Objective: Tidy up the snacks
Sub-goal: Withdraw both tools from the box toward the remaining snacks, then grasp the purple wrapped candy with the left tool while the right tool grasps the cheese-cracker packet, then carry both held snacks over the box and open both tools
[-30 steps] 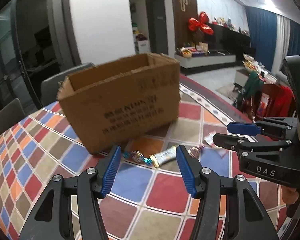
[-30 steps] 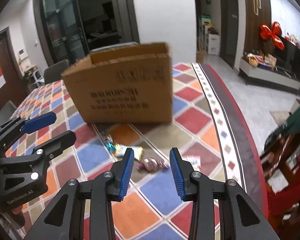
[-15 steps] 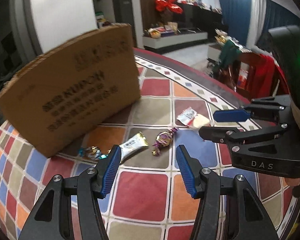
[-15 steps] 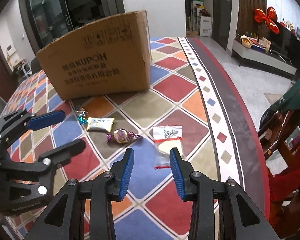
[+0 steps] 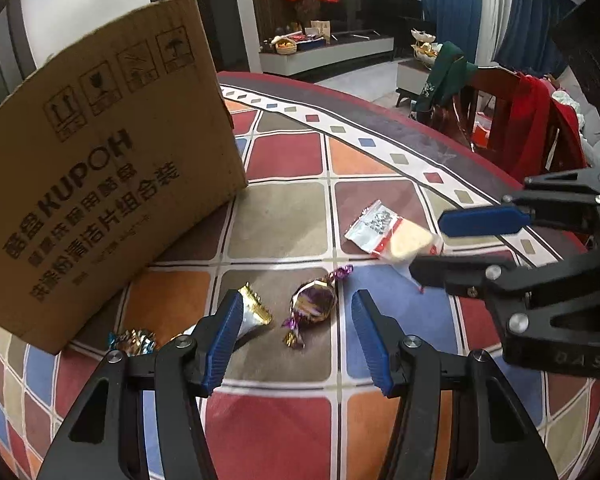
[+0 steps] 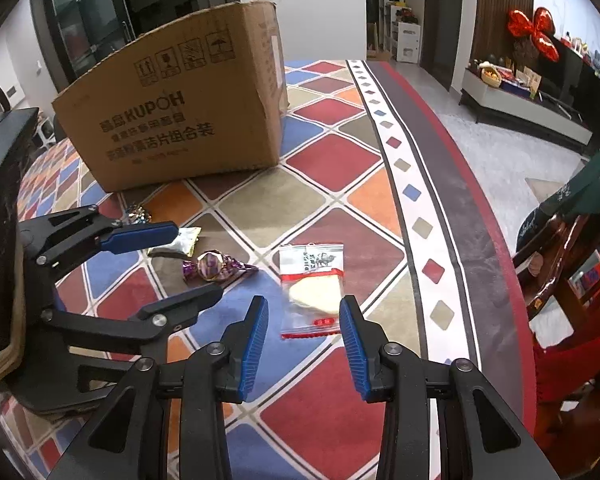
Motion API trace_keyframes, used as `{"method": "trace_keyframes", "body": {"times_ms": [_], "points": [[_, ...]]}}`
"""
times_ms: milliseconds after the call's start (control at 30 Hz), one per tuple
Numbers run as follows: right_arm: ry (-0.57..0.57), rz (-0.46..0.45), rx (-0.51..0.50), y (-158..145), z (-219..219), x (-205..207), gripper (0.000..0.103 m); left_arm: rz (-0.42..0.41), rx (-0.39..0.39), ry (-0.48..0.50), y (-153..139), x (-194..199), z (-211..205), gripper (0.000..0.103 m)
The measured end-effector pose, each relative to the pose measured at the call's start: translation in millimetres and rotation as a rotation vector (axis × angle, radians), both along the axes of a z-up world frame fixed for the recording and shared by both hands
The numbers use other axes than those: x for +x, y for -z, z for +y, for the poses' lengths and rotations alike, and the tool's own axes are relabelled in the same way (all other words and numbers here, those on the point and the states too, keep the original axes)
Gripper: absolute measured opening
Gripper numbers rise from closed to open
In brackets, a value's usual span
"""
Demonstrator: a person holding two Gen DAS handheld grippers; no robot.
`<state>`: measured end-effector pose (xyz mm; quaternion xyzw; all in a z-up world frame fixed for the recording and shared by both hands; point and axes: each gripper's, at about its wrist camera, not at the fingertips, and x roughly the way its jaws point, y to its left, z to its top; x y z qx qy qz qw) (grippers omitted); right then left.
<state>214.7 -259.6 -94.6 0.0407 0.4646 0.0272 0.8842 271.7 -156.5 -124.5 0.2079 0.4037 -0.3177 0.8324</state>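
Both spread, the left hand-held gripper (image 5: 296, 340) frames the purple candy (image 5: 313, 303) at lower centre and the right hand-held gripper (image 6: 303, 338) the bag (image 6: 314, 280): lower squarely, then pinch toward the box (image 6: 180, 108).

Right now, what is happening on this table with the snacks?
A person holds two tools over loose snacks in front of a cardboard box. The left tool, open, frames a purple wrapped candy. The right tool, open, frames a clear packet with a pale wafer. Nothing is gripped yet; both snacks lie on the table.
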Motion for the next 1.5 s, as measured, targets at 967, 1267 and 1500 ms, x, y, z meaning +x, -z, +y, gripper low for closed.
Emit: {"method": "trace_keyframes", "body": {"times_ms": [967,1267,1500], "points": [[-0.067,0.008,-0.069,13,6,21,0.058,0.04,-0.112,-0.194,-24,-27,26,0.026],[-0.079,0.007,-0.076,20,13,17,0.042,0.071,-0.137,-0.26,-25,-29,36,0.026],[-0.085,-0.018,-0.096,16,19,15,0.039,0.052,-0.148,-0.296,-33,-33,46,0.026]]}}
